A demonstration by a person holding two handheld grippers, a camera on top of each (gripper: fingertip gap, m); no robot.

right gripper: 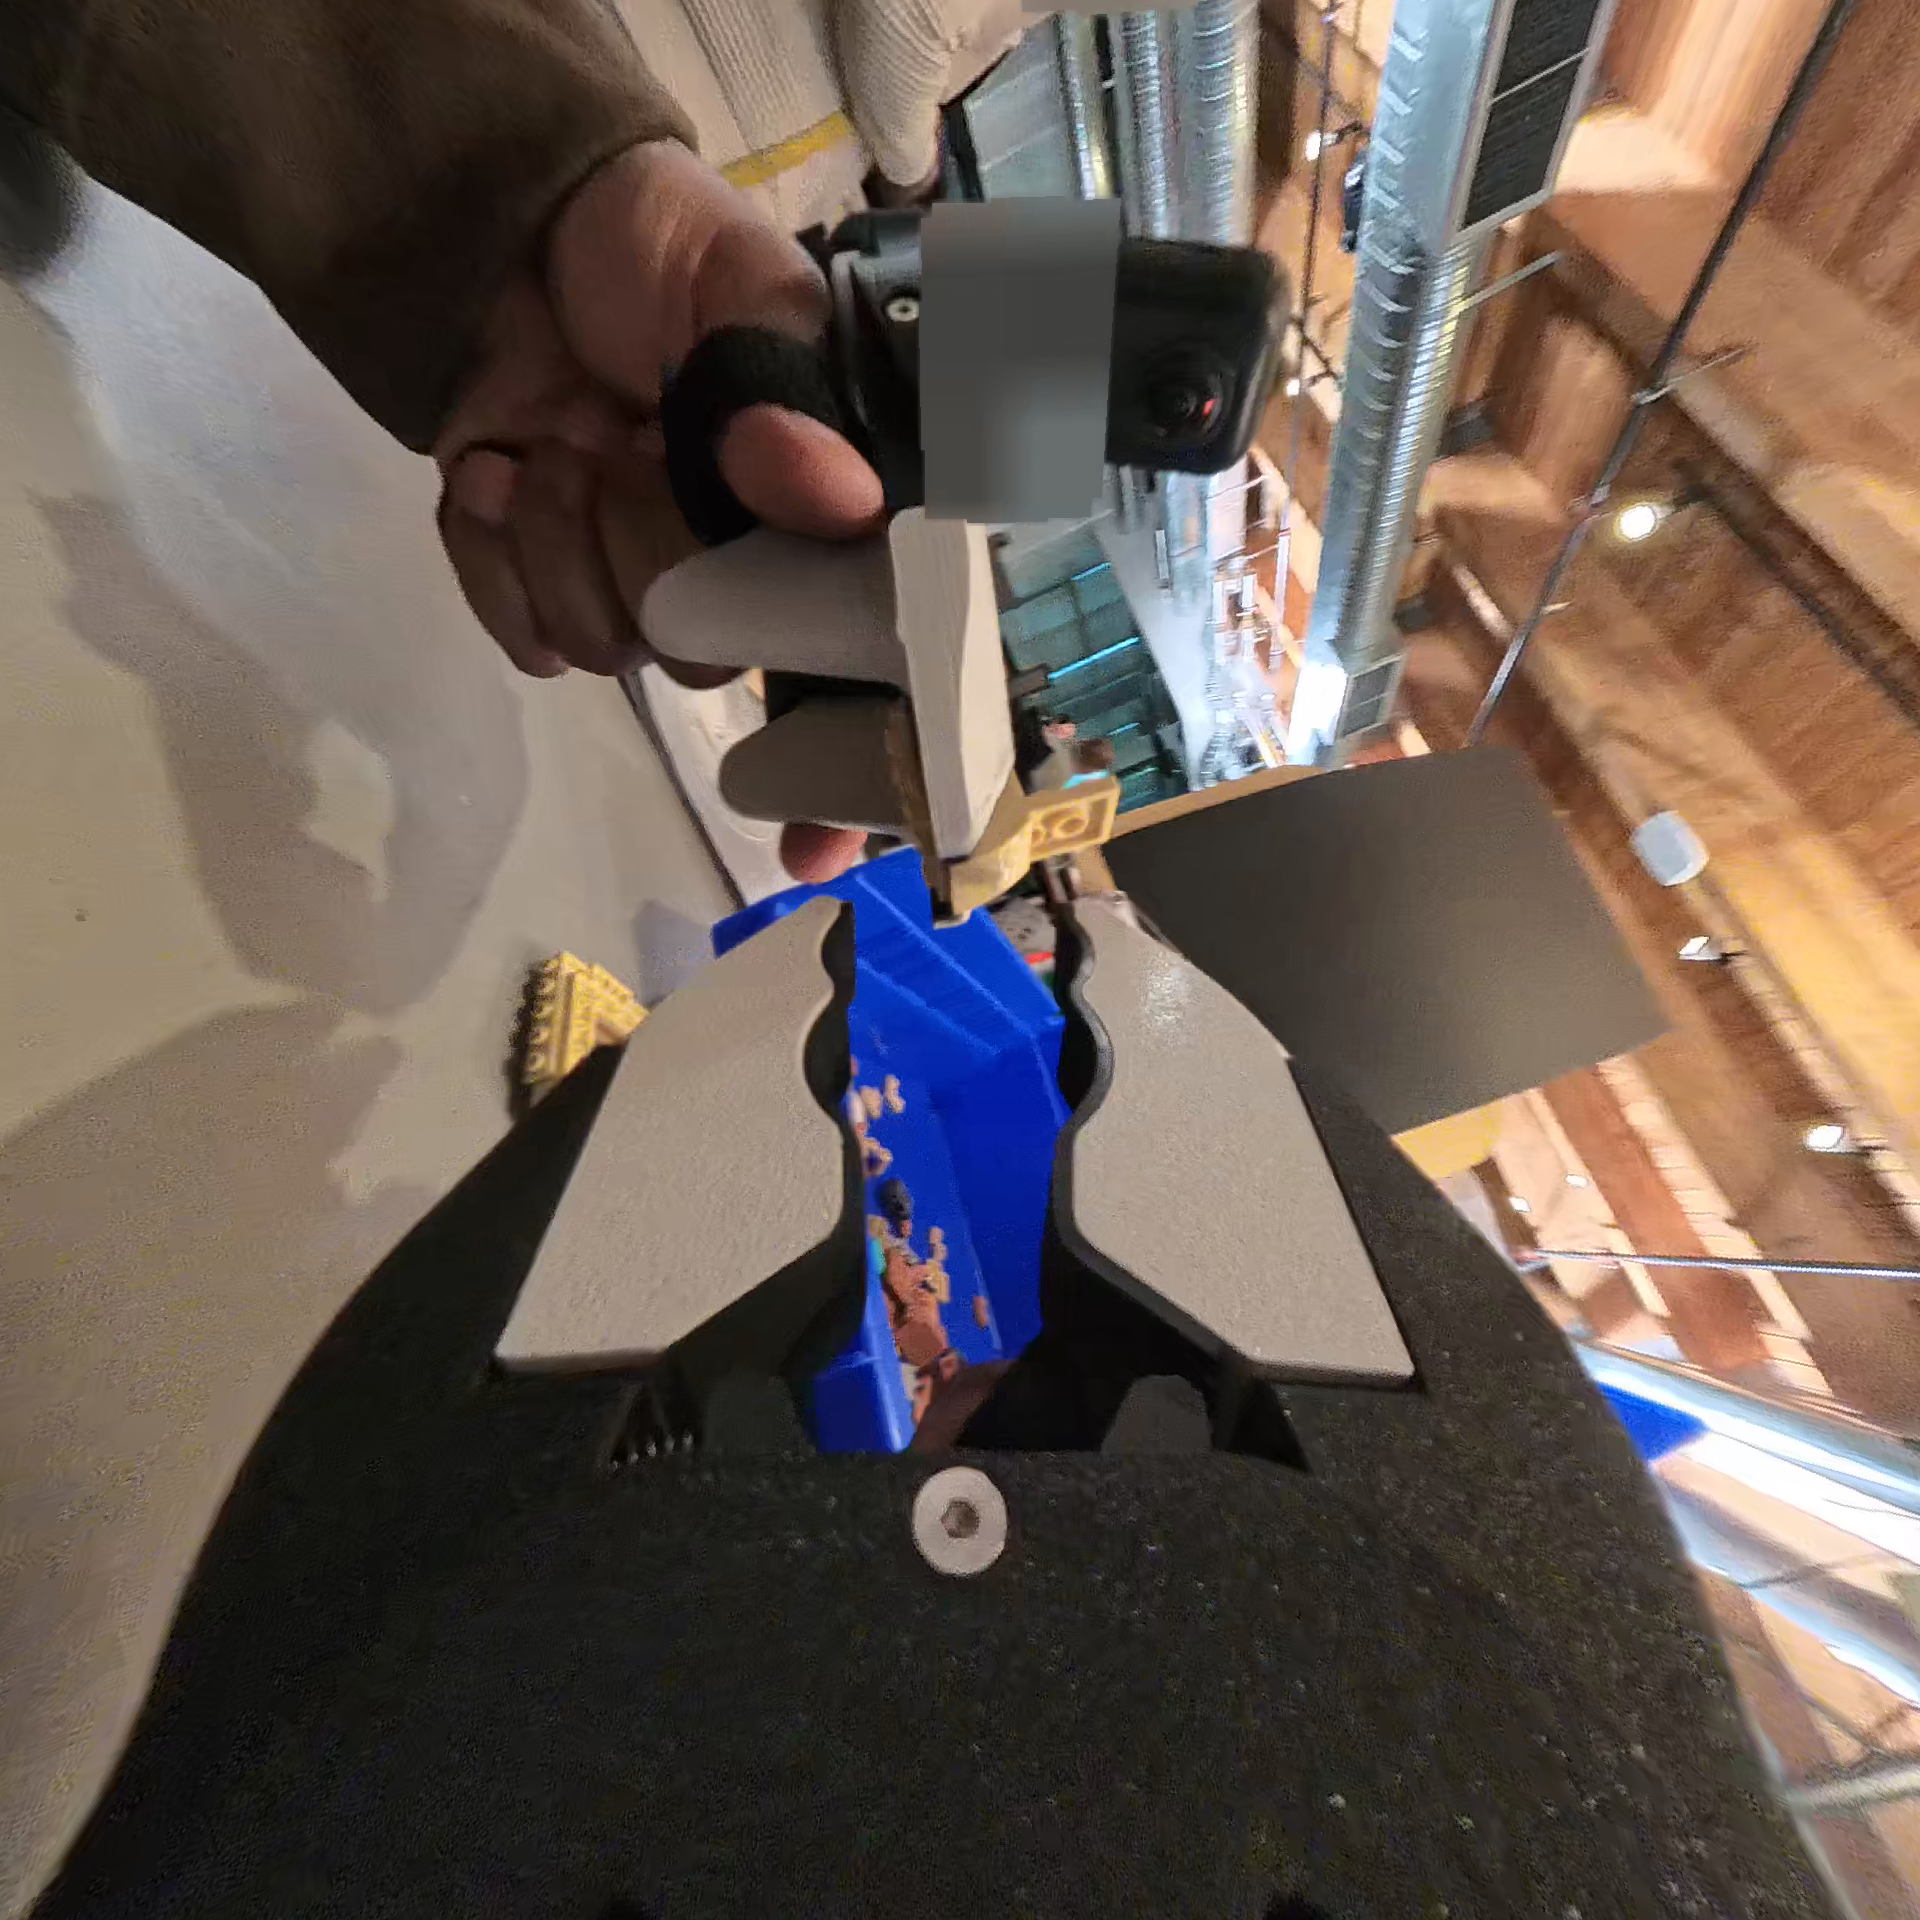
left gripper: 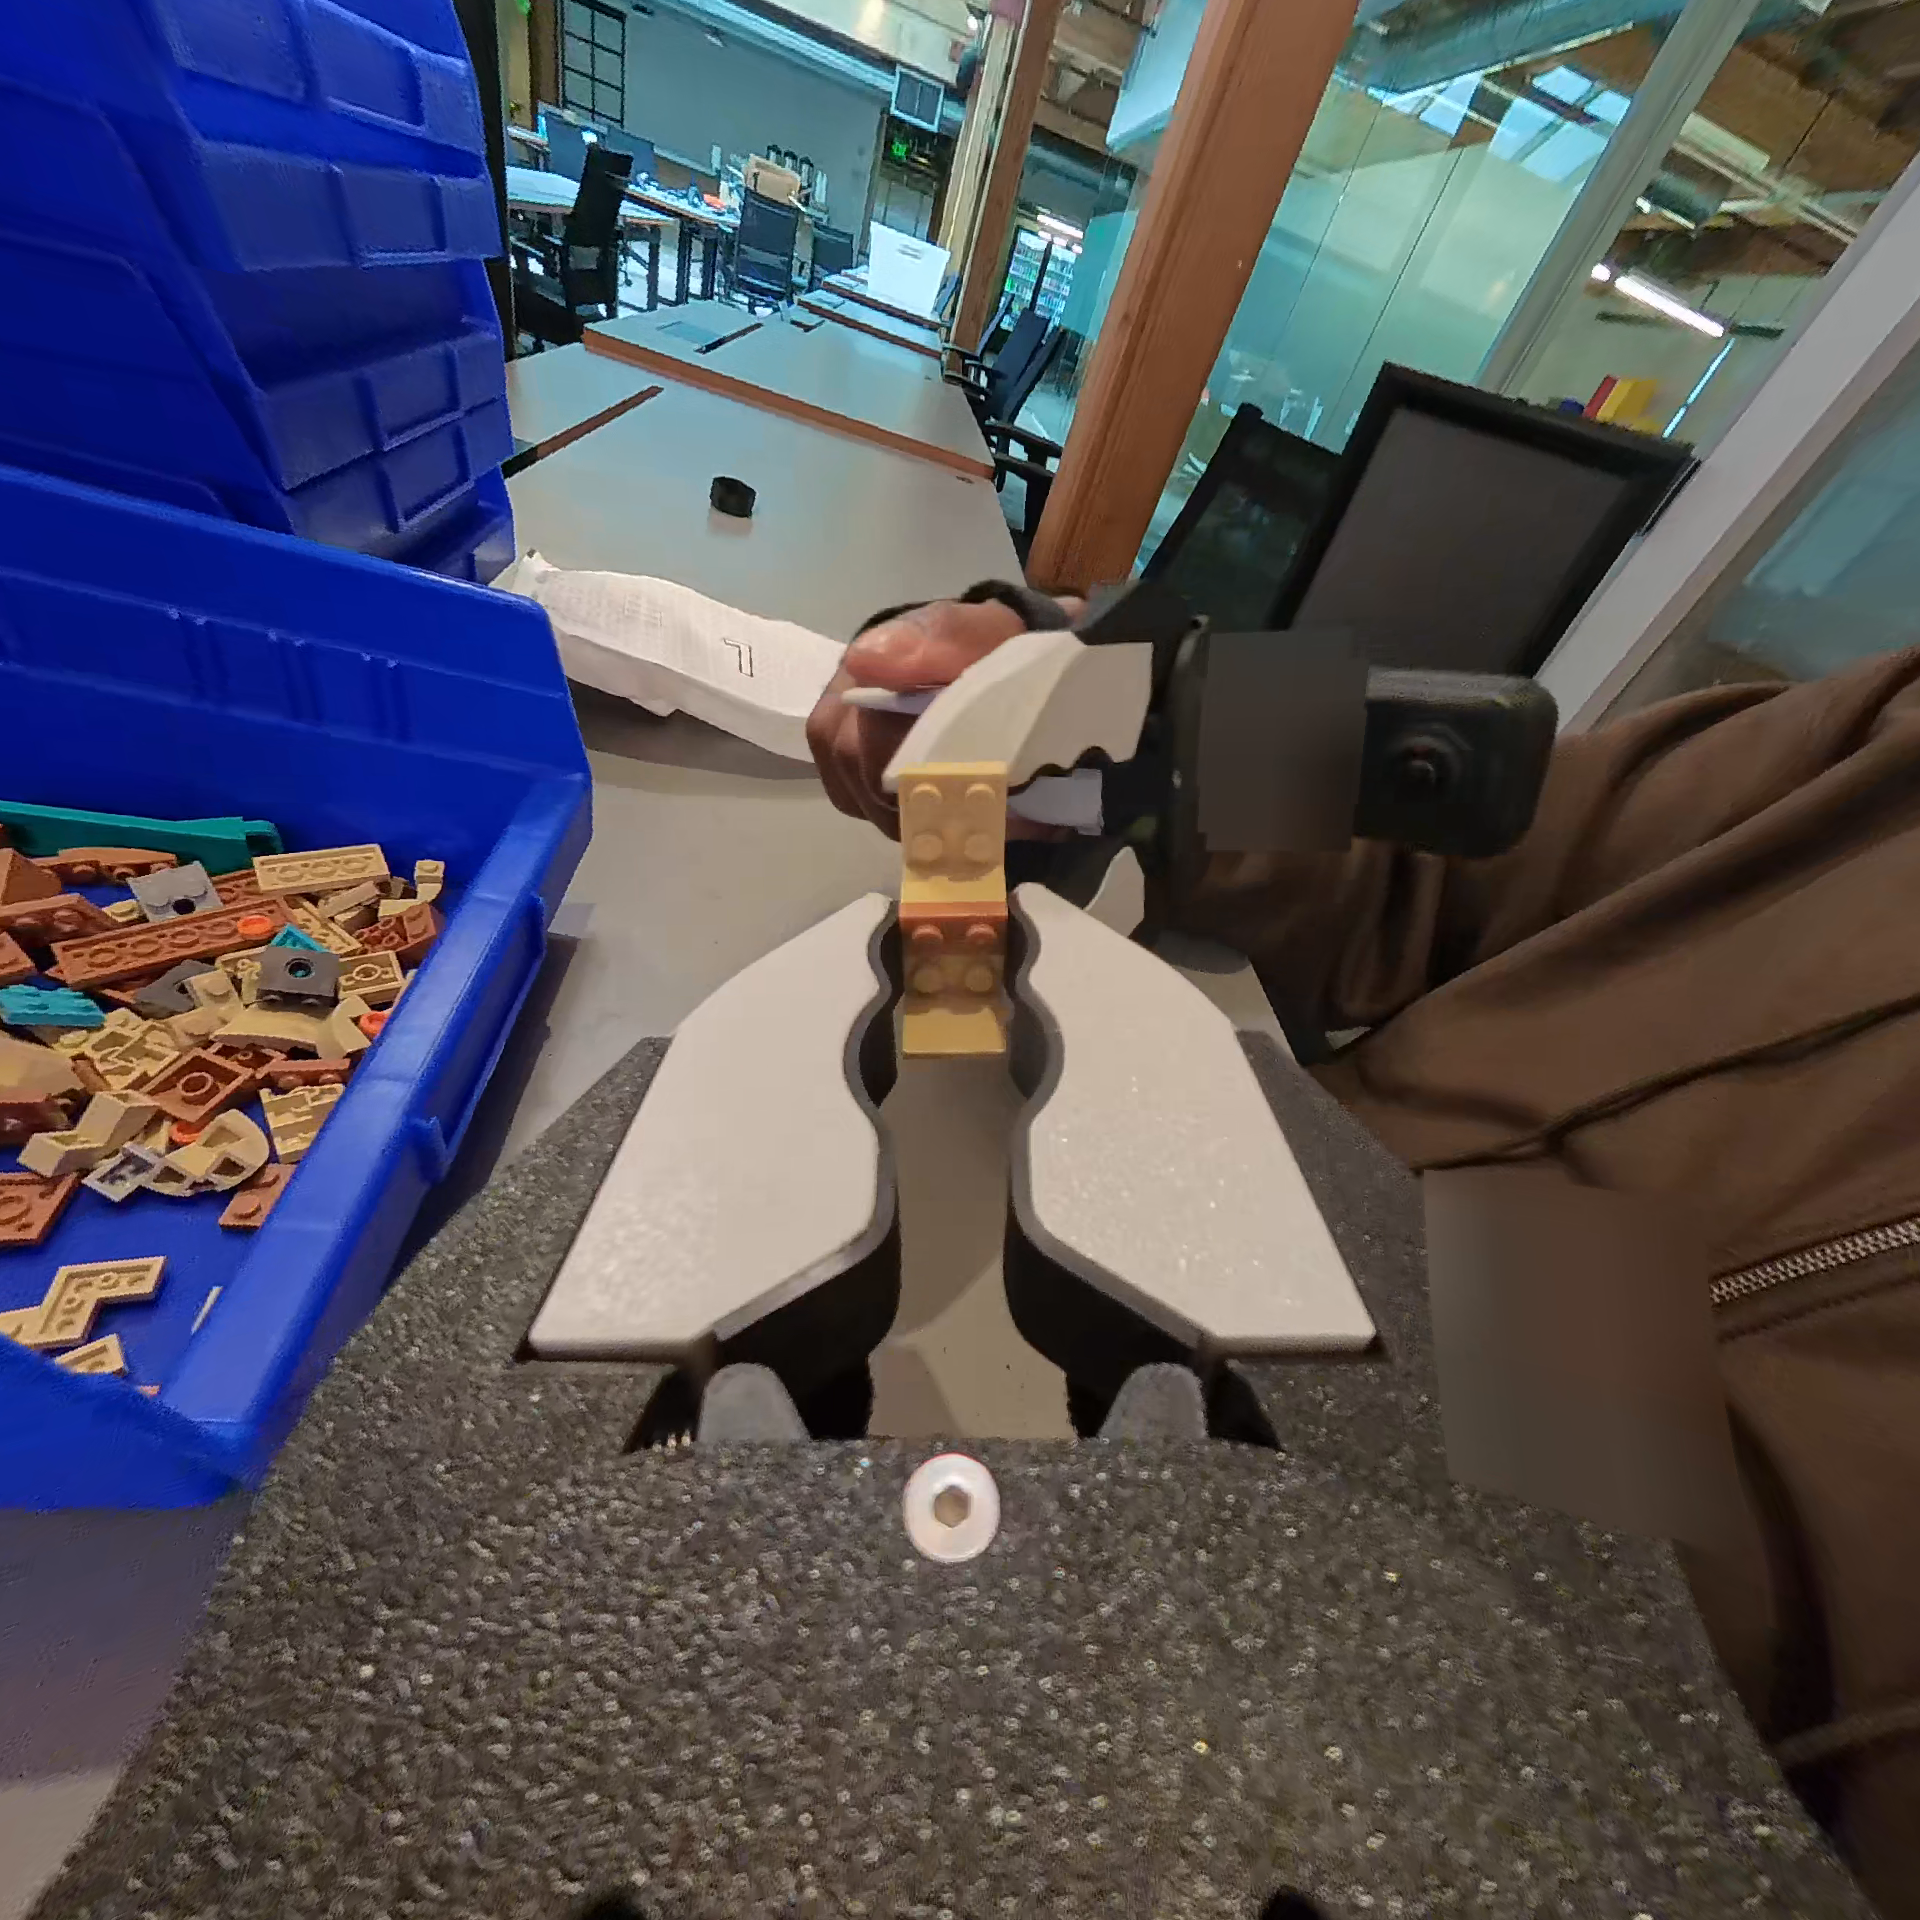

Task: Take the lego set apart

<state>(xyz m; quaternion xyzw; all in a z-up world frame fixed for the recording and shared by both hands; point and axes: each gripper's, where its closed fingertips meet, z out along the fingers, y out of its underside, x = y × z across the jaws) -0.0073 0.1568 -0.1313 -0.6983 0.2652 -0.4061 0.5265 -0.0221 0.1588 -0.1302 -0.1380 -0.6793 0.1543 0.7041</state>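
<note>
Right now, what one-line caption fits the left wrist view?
Left gripper clamps a tan-and-brown brick stack beside a blue bin of loose bricks.

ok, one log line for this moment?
left tongs: clamp tan-brown brick stack | right tongs: open, at stack top | blue parts bin: left

The left gripper (left gripper: 954, 971) pinches a tan-and-brown brick stack (left gripper: 953, 914) between its fingers (left gripper: 774, 1091). The stack stands upright. The right gripper (left gripper: 1013, 727), in a hand (left gripper: 883, 707), touches the stack's top. Left of the stack sits a blue bin (left gripper: 312, 1039) of loose bricks (left gripper: 187, 997); behind it lies white paper (left gripper: 675, 644).
</note>
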